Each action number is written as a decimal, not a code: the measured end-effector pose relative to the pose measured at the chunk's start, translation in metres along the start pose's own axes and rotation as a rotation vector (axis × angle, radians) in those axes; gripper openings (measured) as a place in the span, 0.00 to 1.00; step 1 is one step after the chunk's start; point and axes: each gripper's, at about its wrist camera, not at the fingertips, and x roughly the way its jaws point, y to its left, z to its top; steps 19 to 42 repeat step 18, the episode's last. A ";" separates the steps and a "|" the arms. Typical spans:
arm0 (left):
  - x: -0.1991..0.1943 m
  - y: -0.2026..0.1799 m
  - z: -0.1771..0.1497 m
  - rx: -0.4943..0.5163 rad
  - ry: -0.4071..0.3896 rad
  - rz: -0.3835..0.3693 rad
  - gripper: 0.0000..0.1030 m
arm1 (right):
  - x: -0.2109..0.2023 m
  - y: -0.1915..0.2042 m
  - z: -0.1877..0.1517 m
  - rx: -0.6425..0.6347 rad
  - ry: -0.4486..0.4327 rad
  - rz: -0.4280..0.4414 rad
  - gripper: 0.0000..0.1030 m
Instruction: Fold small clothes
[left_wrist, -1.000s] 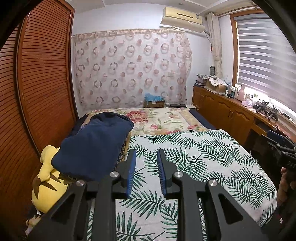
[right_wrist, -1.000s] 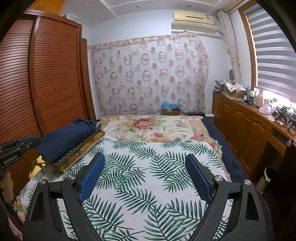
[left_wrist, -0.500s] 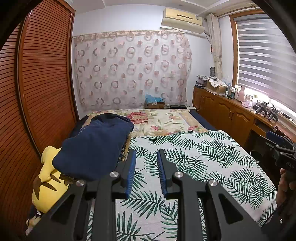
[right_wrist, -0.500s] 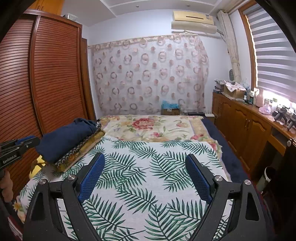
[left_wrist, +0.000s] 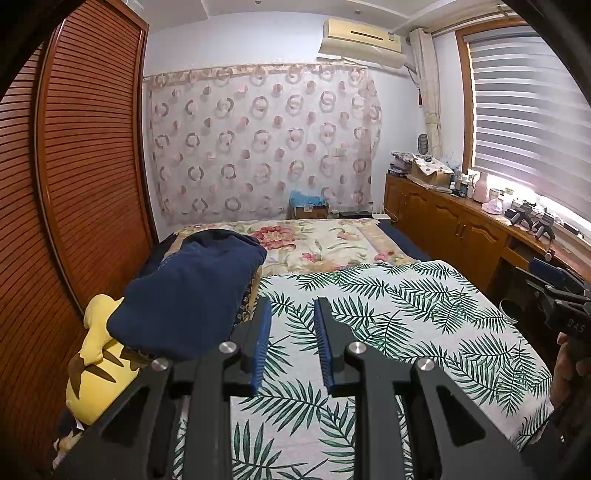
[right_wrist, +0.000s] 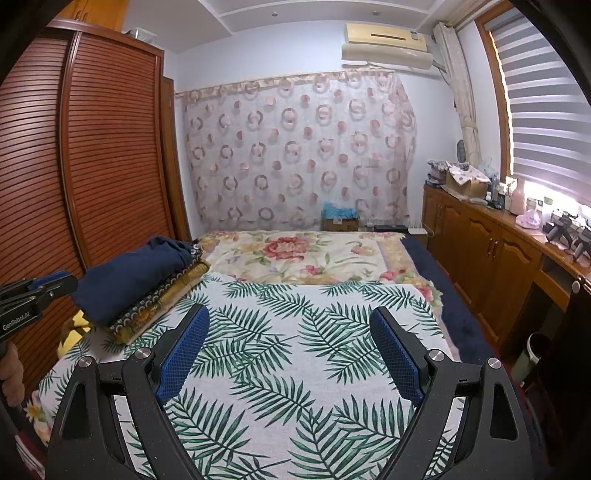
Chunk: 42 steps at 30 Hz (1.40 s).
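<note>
Nearest, the left gripper (left_wrist: 291, 334) hovers over the palm-leaf sheet (left_wrist: 388, 314), jaws narrowly parted, nothing between. The right gripper (right_wrist: 291, 354) gapes wide, empty too. Beyond, at the bed's left edge, the navy garment (left_wrist: 188, 295) sits folded on patterned cloth (right_wrist: 162, 299). It looks soft, light and floppy; pinching a hem corner seems best.

Both wrist views look down the bed (left_wrist: 388, 317) toward the far curtain (right_wrist: 295, 155), tilted slightly downward. The left view sits near the left edge, the right view further right. Both share bed, curtain, and cabinets (right_wrist: 491, 251).
</note>
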 end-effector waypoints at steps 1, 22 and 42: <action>0.000 0.000 0.000 0.000 0.000 -0.001 0.22 | 0.000 0.000 0.000 0.001 0.000 0.000 0.88; -0.002 -0.002 0.001 0.002 -0.003 -0.001 0.22 | 0.002 0.000 -0.001 0.001 -0.002 -0.002 0.88; -0.002 -0.002 0.001 0.002 -0.003 -0.001 0.22 | 0.002 0.000 -0.001 0.001 -0.002 -0.002 0.88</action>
